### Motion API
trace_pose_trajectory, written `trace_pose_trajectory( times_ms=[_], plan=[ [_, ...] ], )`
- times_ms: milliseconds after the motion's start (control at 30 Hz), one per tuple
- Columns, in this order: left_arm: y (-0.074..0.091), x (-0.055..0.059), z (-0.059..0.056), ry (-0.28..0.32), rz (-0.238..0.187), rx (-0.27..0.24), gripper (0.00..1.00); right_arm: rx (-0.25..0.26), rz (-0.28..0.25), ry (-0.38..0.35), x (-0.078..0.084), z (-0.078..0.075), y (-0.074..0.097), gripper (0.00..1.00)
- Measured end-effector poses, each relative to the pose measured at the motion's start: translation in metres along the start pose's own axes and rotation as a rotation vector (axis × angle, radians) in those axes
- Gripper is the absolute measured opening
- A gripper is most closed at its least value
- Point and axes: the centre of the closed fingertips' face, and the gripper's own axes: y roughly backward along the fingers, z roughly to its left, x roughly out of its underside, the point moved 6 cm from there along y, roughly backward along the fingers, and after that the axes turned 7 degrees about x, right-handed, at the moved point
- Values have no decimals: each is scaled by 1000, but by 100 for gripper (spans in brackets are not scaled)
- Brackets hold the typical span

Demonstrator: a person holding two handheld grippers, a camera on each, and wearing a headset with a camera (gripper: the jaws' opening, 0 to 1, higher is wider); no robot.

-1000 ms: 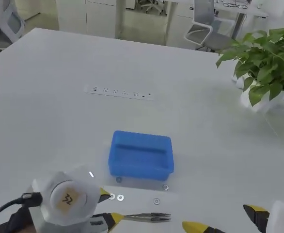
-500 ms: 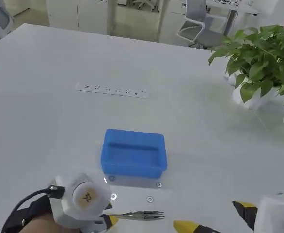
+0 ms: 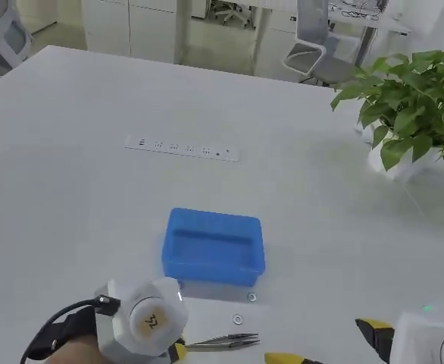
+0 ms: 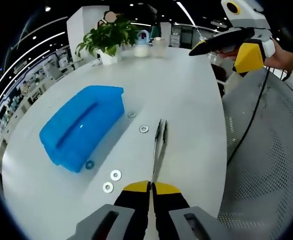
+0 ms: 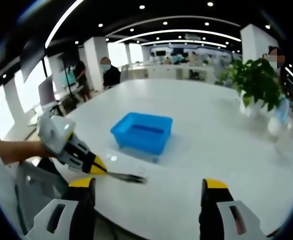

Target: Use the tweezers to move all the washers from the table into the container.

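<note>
The left gripper [image 3: 178,350] sits at the near left of the white worktop [image 3: 70,174], its jaws pressed together on the handle end of slim metal tweezers [image 3: 222,342]. That end is buried between the yellow jaw tips in the left gripper view. The tweezers' thin legs point right, low over the worktop, with their tips close together. Whether they touch the surface is hard to tell.

A blue rectangular plastic container [image 3: 213,246] stands just beyond them. Small flat metal washers [image 3: 238,319] lie on the worktop along its near side. In the head view two are plain to see, while the gripper's white body covers the ground further left. The left gripper view shows more there: a pair side by side [image 4: 116,175] and one against the container's wall [image 4: 90,164].

The right gripper [image 3: 332,349] hangs at the near right, cut off by the frame's bottom edge, its jaws wide apart around nothing. In its own view the washers are only faint blurs.

A leafy potted plant [image 3: 411,98] stands far right, and a white power strip [image 3: 182,147] lies beyond the container.
</note>
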Motion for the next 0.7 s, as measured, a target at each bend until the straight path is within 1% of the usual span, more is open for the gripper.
trace_pose_trajectory(
  times_ms=[100, 133, 200, 233, 367, 400, 467, 533, 633, 667, 700],
  plan=[
    [5, -3, -2, -1, -5, -1, 0, -15, -1, 18, -2, 4, -1, 84],
    [8, -6, -3, 7, -15, 4, 0, -26, 2, 29, -2, 6, -1, 83],
    [15, -11, -5, 13, -38, 1, 0, -41, 6, 51, -3, 9, -2, 81],
    [22, -16, -7, 6, -62, -9, 0, -50, 6, 61, -4, 11, -2, 78],
    [42, -30, -13, 1, -109, -13, 0, -92, 17, 102, -4, 21, -4, 70],
    [46, -34, -14, -3, -122, -16, 0, -101, 19, 111, -4, 23, -5, 66],
    [55, -42, -16, -47, -160, -25, 0, -124, 26, 133, -4, 29, -7, 59],
    [62, -47, -18, -31, -171, -29, 0, -149, 27, 146, -5, 35, -8, 54],
    [70, -54, -19, -29, -203, -36, 0, -191, 41, 166, -5, 44, -12, 46],
    [73, -56, -20, -31, -211, -37, 0, -246, 63, 178, -2, 52, -14, 38],
    [75, -57, -20, -33, -216, -42, 0, -263, 76, 181, 0, 55, -15, 32]
  ],
)
